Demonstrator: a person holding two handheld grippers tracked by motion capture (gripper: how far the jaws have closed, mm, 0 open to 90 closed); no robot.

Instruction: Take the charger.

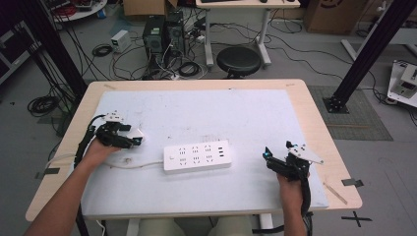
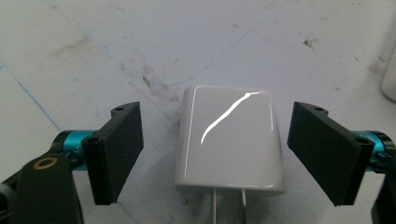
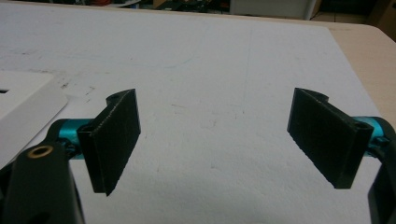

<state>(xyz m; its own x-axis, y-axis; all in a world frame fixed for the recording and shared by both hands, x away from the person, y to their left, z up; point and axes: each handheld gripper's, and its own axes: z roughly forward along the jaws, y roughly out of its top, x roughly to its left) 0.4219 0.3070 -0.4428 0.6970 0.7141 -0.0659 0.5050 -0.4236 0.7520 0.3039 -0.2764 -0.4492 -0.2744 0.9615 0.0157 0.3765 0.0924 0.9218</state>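
A white power strip (image 1: 197,157) lies in the middle of the white mat, its cord running off to the left. A small white plug adapter (image 2: 229,137) lies flat on the mat with its two metal prongs toward the camera. My left gripper (image 2: 217,151) is open around it, one black jaw on each side with a gap to the adapter on both. In the high view the left gripper (image 1: 134,138) sits at the mat's left with the adapter (image 1: 136,132) at its tips. My right gripper (image 1: 266,156) rests at the mat's right side, open with nothing between its jaws (image 3: 215,140).
The white mat (image 1: 206,113) covers most of the wooden table (image 1: 314,123). A corner of the power strip (image 3: 23,102) shows left of the right gripper. Beyond the table stand a black stool (image 1: 238,60), computer cases (image 1: 162,34), tangled cables and black frame posts (image 1: 366,54).
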